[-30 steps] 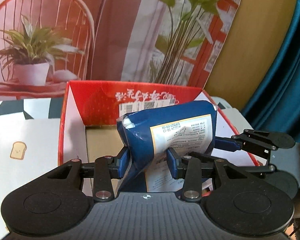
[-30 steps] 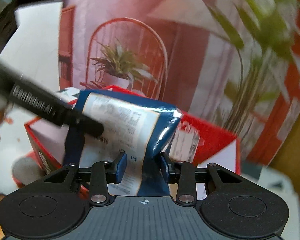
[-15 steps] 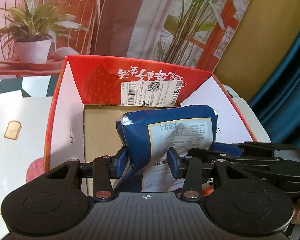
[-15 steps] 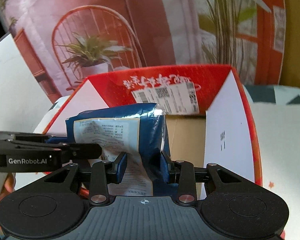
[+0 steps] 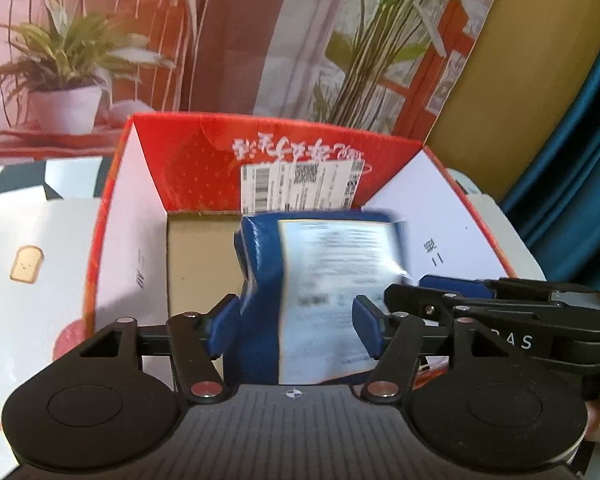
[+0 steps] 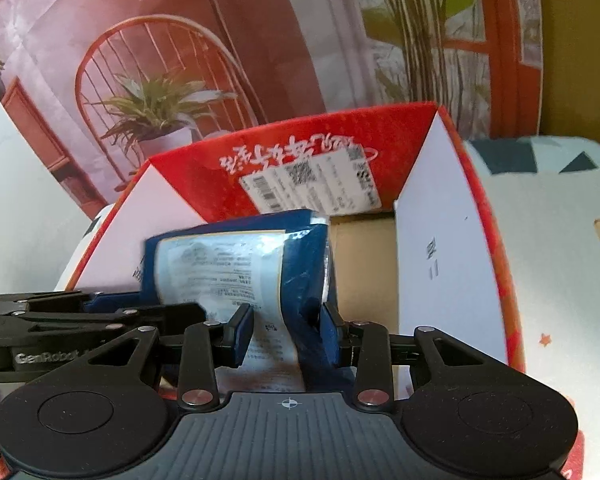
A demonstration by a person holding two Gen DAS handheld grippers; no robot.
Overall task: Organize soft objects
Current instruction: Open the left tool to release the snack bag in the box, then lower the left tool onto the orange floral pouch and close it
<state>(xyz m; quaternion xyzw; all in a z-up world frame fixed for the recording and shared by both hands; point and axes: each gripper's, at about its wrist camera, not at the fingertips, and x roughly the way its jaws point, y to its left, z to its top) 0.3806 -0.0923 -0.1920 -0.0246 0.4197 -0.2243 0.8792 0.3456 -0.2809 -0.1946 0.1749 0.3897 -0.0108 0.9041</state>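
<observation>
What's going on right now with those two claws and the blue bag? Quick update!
Left claw opening, blue bag still between its fingers. Right claw opening too, pads at the bag's edge. Bag over the open red box. Nothing in the way.

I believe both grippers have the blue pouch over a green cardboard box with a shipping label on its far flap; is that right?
Not quite: the cardboard box is red, not green, as the left wrist view shows. The rest stands: the blue pouch is between the opening jaws of the left gripper and right gripper, and the shipping label is on the far flap.
</observation>
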